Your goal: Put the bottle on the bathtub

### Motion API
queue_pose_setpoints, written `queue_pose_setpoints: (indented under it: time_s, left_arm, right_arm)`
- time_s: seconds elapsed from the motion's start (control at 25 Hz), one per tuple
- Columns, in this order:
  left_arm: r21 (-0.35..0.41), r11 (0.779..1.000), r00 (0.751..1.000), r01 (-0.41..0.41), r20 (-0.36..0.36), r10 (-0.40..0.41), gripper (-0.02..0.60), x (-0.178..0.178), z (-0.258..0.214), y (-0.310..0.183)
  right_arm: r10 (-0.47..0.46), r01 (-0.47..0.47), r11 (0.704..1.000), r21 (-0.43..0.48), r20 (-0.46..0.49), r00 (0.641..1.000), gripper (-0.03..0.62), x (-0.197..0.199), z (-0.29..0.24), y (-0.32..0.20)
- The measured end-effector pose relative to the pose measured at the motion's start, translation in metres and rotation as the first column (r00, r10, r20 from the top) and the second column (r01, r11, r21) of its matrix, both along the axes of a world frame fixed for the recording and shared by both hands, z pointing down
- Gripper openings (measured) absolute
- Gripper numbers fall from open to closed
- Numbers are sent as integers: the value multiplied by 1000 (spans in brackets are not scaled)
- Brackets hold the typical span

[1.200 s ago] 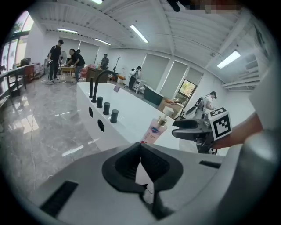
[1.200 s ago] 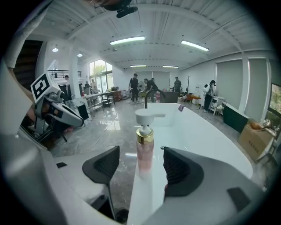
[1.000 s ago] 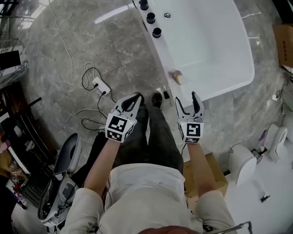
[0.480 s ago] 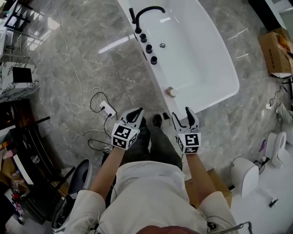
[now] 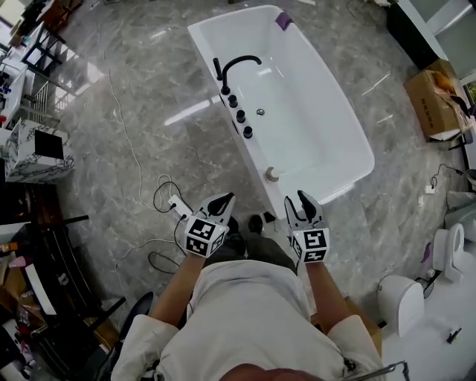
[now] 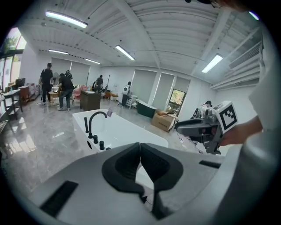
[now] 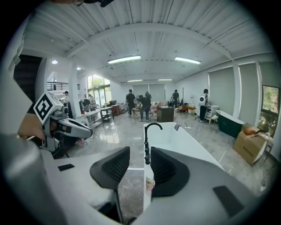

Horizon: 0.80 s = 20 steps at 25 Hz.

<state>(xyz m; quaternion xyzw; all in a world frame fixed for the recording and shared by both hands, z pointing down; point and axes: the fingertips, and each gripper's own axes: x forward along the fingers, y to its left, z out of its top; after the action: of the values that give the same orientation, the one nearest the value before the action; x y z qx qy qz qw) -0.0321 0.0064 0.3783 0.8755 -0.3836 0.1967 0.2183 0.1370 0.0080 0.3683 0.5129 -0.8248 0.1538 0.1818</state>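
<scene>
A showroom floor, seen from above my own shoulders: the small pale bottle [image 5: 273,174] stands upright on the rim of the white freestanding bathtub [image 5: 312,126], at the near end, on the same edge as the row of black knobs [image 5: 239,115] and the arched black faucet [image 5: 236,65]. Neither of my tools touches it.

My left gripper [image 5: 220,201] hangs over the grey marble floor [image 5: 149,111], near the tub's corner. Its dark ribbed fingers [image 6: 131,160] are pressed together, tip against tip, with nothing pinched between them. My right gripper [image 5: 297,202] is level with it on the other side of my legs, just short of the tub's near end. Its fingers [image 7: 115,166] stand partly spread and have just been closing, and nothing lies between them. Along them the bottle and faucet line up in the gap, well beyond the tips. Each gripper carries its black-and-white marker cube [image 5: 312,244] above my wrist.

On the floor to my left a white power strip [image 5: 177,206] lies among loops of cable. A cardboard box [image 5: 431,97] sits past the tub's far side, and a white toilet [image 5: 401,301] stands at lower right. A small purple item [image 5: 282,20] rests on the tub's far end; I cannot tell what it is. Several people [image 7: 142,105] stand at the far end of the hall under strip lights.
</scene>
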Motion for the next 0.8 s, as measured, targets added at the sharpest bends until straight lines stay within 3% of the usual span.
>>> queue_pose_setpoints:
  time_s: [0.32,0.8]
  left_arm:
    - [65,998,1000,-4,-17,5,9,-3,-47,2]
    - [171,985,999,21,-44,-13,9,-12,-94,-3]
  right_arm:
    - [-13,12,998,66,19,1000,86,2,-50,9]
    - [-44,33,990,137,79,996,44,4,-102,11]
